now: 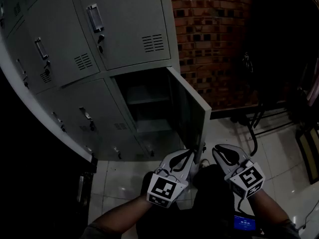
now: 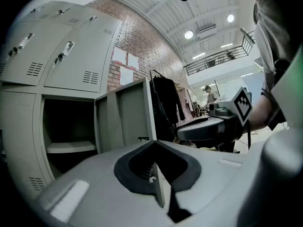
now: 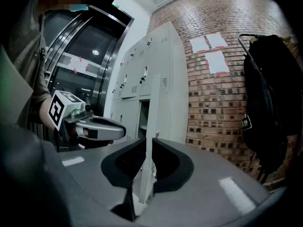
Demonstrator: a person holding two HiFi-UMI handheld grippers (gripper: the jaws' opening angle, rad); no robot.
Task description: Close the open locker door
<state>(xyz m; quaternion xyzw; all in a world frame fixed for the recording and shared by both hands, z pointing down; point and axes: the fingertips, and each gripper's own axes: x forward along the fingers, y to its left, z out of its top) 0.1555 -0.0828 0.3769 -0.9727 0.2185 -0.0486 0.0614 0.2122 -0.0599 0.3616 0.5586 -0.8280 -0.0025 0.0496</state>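
Note:
The grey locker bank (image 1: 89, 49) has one lower compartment (image 1: 144, 108) standing open, and its door (image 1: 192, 113) swings out toward me. My left gripper (image 1: 194, 157) sits low by the door's free edge, on the inner side, with its fingertips together and not touching the door. My right gripper (image 1: 216, 147) hovers on the outer side, a little apart from it. In the right gripper view the door's edge (image 3: 152, 108) shows through the narrow gap of the right gripper (image 3: 147, 141). In the left gripper view the left gripper (image 2: 154, 143) points at the door (image 2: 128, 112).
A brick wall (image 1: 214, 34) stands right of the lockers. Dark clothes and a bag hang on a rack (image 3: 270, 103) beside it. A metal chair frame (image 1: 259, 118) stands on the pale tiled floor (image 1: 119, 178) at the right. The other locker doors are closed.

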